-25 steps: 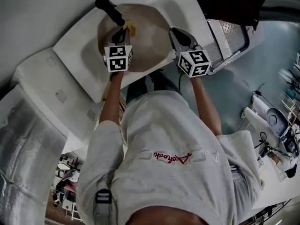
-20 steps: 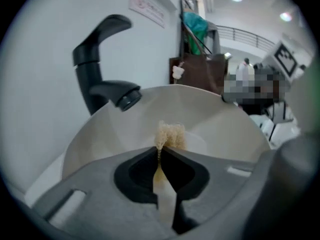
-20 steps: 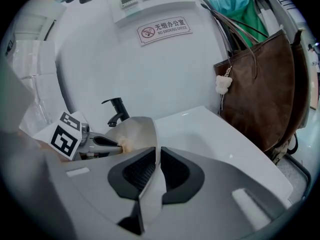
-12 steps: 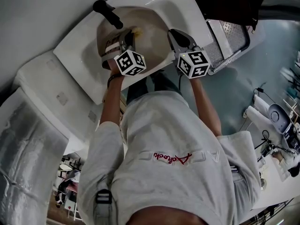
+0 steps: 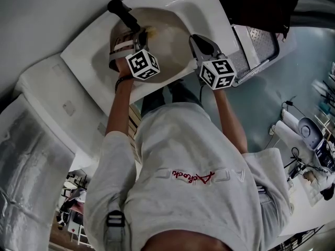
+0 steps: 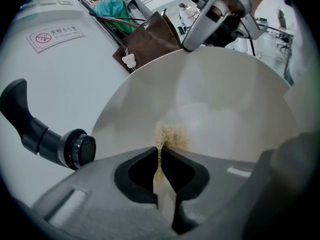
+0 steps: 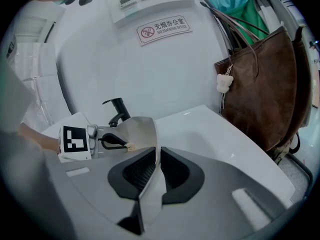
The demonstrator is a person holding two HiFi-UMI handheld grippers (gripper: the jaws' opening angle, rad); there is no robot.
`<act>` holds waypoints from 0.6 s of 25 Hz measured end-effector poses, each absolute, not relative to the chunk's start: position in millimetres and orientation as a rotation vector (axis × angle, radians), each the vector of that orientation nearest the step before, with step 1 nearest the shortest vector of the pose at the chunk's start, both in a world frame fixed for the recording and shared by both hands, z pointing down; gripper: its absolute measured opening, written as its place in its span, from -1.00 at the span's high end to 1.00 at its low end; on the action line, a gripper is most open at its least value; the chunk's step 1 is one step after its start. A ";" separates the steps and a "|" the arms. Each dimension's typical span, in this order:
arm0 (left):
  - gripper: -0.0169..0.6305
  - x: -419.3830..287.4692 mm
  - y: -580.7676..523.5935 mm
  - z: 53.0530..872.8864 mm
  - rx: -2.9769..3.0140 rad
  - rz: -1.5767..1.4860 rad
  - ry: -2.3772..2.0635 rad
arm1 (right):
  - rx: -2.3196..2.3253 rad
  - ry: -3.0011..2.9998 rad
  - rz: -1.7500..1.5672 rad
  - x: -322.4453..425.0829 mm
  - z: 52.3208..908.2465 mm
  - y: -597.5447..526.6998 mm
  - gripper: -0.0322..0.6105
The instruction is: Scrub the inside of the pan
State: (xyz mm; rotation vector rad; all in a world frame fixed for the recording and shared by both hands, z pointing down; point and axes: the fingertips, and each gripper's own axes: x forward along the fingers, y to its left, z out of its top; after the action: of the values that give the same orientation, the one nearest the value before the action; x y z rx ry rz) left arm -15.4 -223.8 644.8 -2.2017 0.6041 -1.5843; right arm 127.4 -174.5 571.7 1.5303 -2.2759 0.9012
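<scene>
A cream-coloured pan (image 5: 167, 46) sits in the white sink (image 5: 89, 51). Its pale inside fills the left gripper view (image 6: 225, 109). My left gripper (image 5: 140, 38) is shut on a small yellow-brown sponge (image 6: 172, 136) and presses it against the pan's inner surface, near the black faucet (image 5: 123, 13). My right gripper (image 5: 193, 40) is shut on the pan's thin rim (image 7: 150, 134) at the right side. From the right gripper view the left gripper (image 7: 112, 141) shows inside the pan, the sponge (image 7: 131, 146) at its tip.
The black faucet (image 6: 45, 134) stands just left of the sponge. A brown bag (image 7: 260, 84) hangs beyond the sink's right end. A metal tray (image 5: 256, 41) lies right of the sink. The person's torso fills the lower head view.
My left gripper has twisted and slid the sponge across the pan's inside, ending nearer the faucet. The right gripper and the pan have stayed put.
</scene>
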 end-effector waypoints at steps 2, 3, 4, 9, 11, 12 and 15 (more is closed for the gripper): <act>0.89 -14.1 -224.6 647.3 -2.197 -1.588 0.589 | 1.533 -2.276 0.901 127.7 571.8 -175.2 0.78; 0.89 -13.1 -223.7 648.7 -2.195 -1.591 0.582 | 1.532 -2.276 0.901 127.6 571.8 -175.3 0.78; 0.89 -12.1 -222.3 649.9 -2.193 -1.594 0.573 | 1.531 -2.277 0.901 127.4 571.8 -175.4 0.78; 0.89 -6.3 -210.1 654.2 -2.196 -1.603 0.534 | 1.528 -2.279 0.905 127.7 571.5 -176.2 0.78; 0.89 -4.6 -203.8 655.2 -2.199 -1.604 0.521 | 1.527 -2.280 0.907 127.5 571.4 -176.4 0.78; 0.89 -3.2 -201.0 656.0 -2.198 -1.603 0.513 | 1.528 -2.280 0.907 127.6 571.4 -176.6 0.78; 0.89 -0.6 -189.5 658.9 -2.202 -1.607 0.483 | 1.527 -2.280 0.907 127.0 572.0 -176.8 0.78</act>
State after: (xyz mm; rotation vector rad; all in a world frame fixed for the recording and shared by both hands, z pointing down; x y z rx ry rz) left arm -0.6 -189.5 658.9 -2.2021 0.4835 -1.6071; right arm 127.0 -176.8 572.0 1.5269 -2.2805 0.9074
